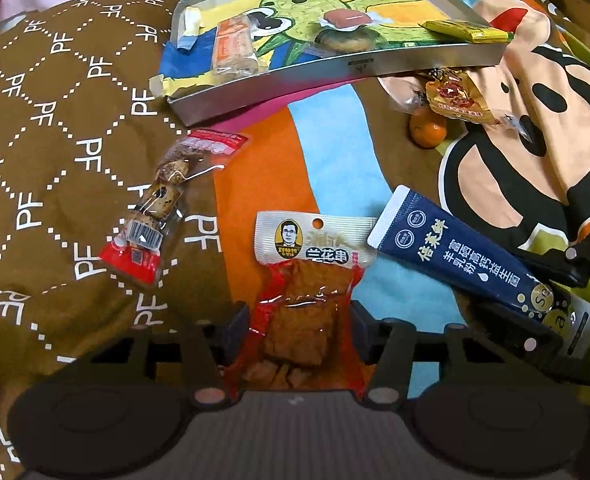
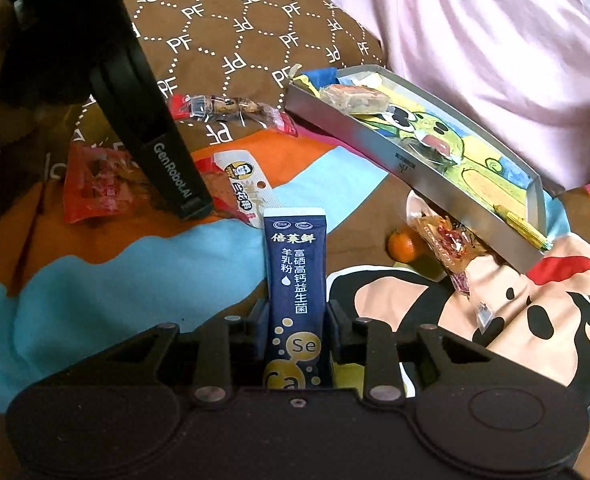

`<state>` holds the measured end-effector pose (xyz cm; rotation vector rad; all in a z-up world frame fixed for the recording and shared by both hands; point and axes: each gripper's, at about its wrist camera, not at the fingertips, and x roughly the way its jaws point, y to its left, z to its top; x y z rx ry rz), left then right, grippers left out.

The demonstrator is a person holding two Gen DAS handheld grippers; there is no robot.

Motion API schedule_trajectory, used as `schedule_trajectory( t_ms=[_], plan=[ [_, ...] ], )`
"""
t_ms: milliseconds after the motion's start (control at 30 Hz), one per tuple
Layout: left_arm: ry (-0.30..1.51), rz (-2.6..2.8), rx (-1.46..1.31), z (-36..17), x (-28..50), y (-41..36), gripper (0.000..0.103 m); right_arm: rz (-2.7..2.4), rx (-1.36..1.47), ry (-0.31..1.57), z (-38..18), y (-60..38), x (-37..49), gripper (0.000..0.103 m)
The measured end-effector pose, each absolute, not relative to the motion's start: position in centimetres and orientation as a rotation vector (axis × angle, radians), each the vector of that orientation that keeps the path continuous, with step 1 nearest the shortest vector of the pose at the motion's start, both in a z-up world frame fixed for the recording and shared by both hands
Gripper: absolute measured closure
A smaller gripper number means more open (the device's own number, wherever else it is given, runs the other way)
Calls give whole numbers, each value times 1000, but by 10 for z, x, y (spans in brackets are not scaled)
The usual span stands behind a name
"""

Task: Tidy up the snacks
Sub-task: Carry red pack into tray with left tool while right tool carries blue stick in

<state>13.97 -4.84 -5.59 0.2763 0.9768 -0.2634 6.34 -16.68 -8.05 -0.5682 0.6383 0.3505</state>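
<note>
My left gripper (image 1: 301,322) pinches the red tofu snack pack (image 1: 309,280), which lies on the bright blanket (image 1: 331,168). My right gripper (image 2: 297,316) squeezes the dark blue milk powder stick (image 2: 297,276). The metal tray (image 1: 335,76) sits ahead with a few snacks inside. A small orange (image 2: 403,246) rests beside it.

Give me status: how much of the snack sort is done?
Partly done. The metal tray already holds a few items, including a yellow packet. In hand: the left gripper is closed on the red tofu pack, and the right gripper on the navy sachet. Left on the blanket: a red-ended snack pack, a tangerine and a small wrapped snack.
</note>
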Motion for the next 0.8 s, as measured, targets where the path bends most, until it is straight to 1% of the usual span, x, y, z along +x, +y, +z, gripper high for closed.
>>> schedule_trajectory(
  t_ms=[100, 233, 400, 467, 500, 533, 667, 800],
  plan=[
    [1005, -298, 273, -61, 142, -46, 35, 351, -562, 641, -81, -167, 64, 72],
    [1006, -313, 313, -63, 141, -49, 34, 350, -534, 650, -80, -168, 66, 71],
    [1007, -309, 316, -62, 139, -51, 38, 345, -514, 663, -80, -169, 69, 70],
    [998, -297, 302, -59, 138, -49, 42, 342, -540, 651, -81, -167, 66, 71],
    [987, -284, 298, -56, 137, -48, 50, 342, -562, 642, -82, -165, 65, 71],
    [982, -280, 296, -53, 136, -49, 51, 343, -584, 633, -83, -163, 63, 72],
    [977, -278, 313, -52, 133, -51, 53, 344, -645, 604, -86, -159, 58, 72],
    [973, -269, 308, -52, 129, -52, 54, 343, -645, 604, -86, -159, 57, 72]
  ],
)
